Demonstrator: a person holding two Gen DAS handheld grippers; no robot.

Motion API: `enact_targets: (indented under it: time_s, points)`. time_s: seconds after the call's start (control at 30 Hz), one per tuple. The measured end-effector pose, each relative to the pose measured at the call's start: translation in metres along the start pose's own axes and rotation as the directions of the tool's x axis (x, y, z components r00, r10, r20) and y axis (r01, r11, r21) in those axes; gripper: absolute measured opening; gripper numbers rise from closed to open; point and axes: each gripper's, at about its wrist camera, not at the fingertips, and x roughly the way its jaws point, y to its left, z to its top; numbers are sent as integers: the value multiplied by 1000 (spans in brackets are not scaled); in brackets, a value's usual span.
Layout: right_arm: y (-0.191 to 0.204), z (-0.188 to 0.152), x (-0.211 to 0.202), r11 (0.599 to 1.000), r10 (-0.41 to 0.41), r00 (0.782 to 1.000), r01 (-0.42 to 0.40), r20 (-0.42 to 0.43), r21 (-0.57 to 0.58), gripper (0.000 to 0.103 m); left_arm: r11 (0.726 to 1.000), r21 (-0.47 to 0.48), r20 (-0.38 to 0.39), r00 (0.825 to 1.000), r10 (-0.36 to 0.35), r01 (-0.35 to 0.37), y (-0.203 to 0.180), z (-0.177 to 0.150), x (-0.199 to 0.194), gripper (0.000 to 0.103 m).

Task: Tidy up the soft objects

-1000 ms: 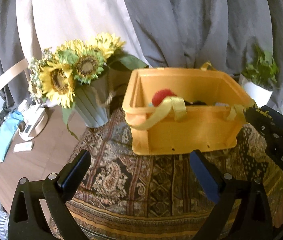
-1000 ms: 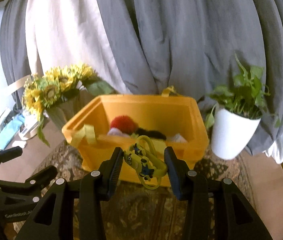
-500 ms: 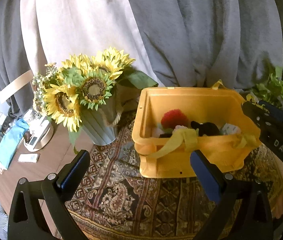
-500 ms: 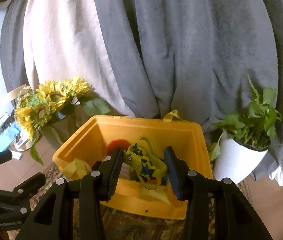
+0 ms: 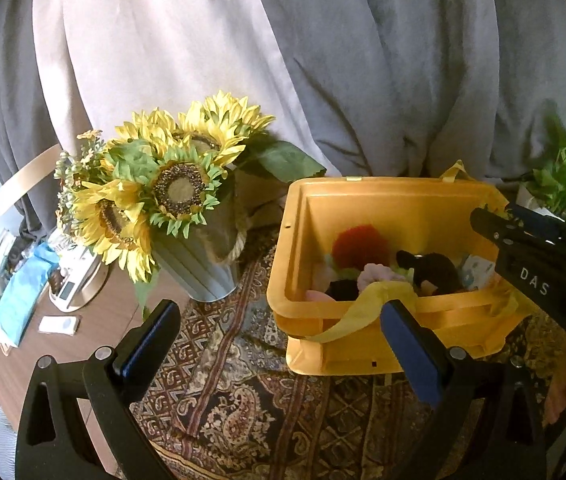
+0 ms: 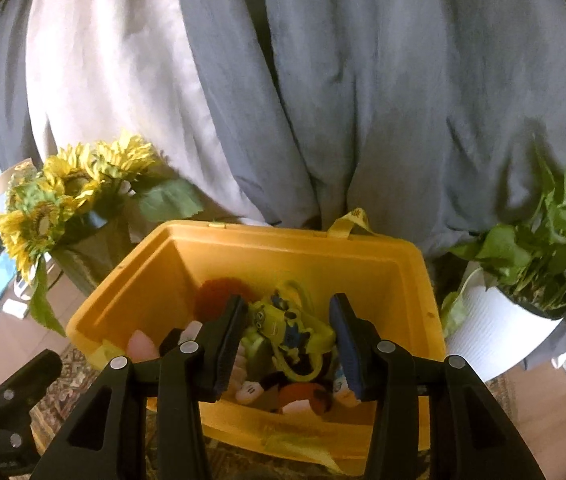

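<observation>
Right wrist view, lower centre: right gripper [image 6: 289,344] poised over the open yellow plastic bin [image 6: 219,276], jaws just eased apart, the small yellow-green plush keychain toy with a looped cord [image 6: 283,326] between the blue pads; whether the right pad touches it cannot be told, toy seemingly on the point of release. Beneath it, in the bin: a red fuzzy ball [image 6: 213,294], pink and black plush pieces.

Left wrist view, lower edge: left gripper [image 5: 275,344] spread wide, empty, held in front of the bin's near wall above the patterned paisley cloth [image 5: 243,412].

Behind, left of frame: artificial sunflowers in a grey ribbed pot [image 5: 199,268]. Right of frame: green leafy plant in a white pot [image 6: 491,332].

Risks, as judged:
- Cord loop snagging on a pad during opening, dragging the toy back out on withdrawal.
- Toy landing on the heaped plush and rolling toward the near rim.
- Withdrawing fingers clipping the rim or the yellow fabric handle [image 5: 367,308], shifting the light bin on the cloth.
</observation>
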Motion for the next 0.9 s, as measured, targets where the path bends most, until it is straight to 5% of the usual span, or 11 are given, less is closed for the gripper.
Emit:
enact_targets:
  time_s: [0.43,0.9]
  points:
    - [5,-1,-10,996,-87,996,87,-8,24,54,999,11,4,999,-38,38,8,5,8,102]
    - [35,-29,-82,970,-199,980,195,14,148,82,988,66,104,984,-146,139,39,-1,-31,103]
